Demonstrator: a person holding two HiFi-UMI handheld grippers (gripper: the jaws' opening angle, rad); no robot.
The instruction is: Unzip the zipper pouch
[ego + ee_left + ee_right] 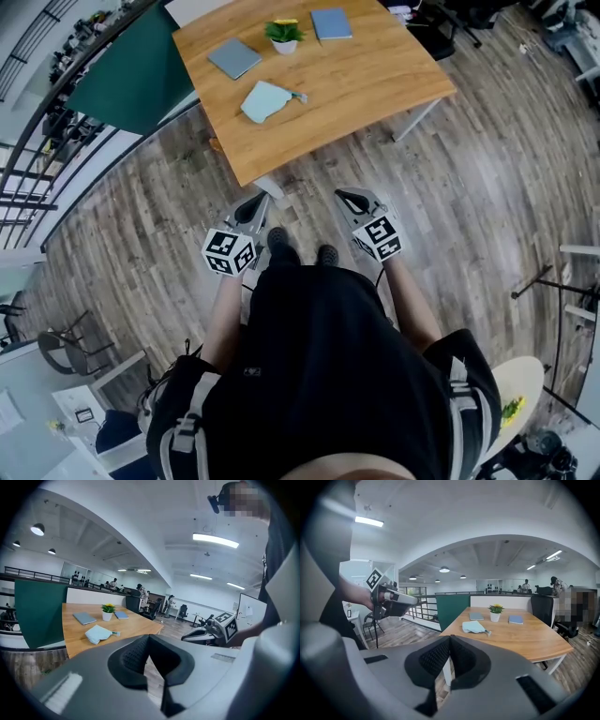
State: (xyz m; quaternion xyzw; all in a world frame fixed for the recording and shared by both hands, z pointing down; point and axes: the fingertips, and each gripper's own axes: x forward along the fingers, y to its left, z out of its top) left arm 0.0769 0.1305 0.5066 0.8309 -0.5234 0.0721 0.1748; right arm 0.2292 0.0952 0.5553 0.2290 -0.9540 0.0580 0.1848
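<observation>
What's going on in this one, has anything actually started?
A person stands on the wood floor, back from the wooden table, holding the left gripper and the right gripper out in front. Both grippers are shut with nothing between their jaws, and neither reaches the table. The light blue zipper pouch lies untouched on the tabletop, near a potted plant and two notebooks. The unzipping has not begun.

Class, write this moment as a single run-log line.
task: unstarted | left gripper: shut, empty | right gripper: shut, empty | zipper pouch: untouched on wooden table
</observation>
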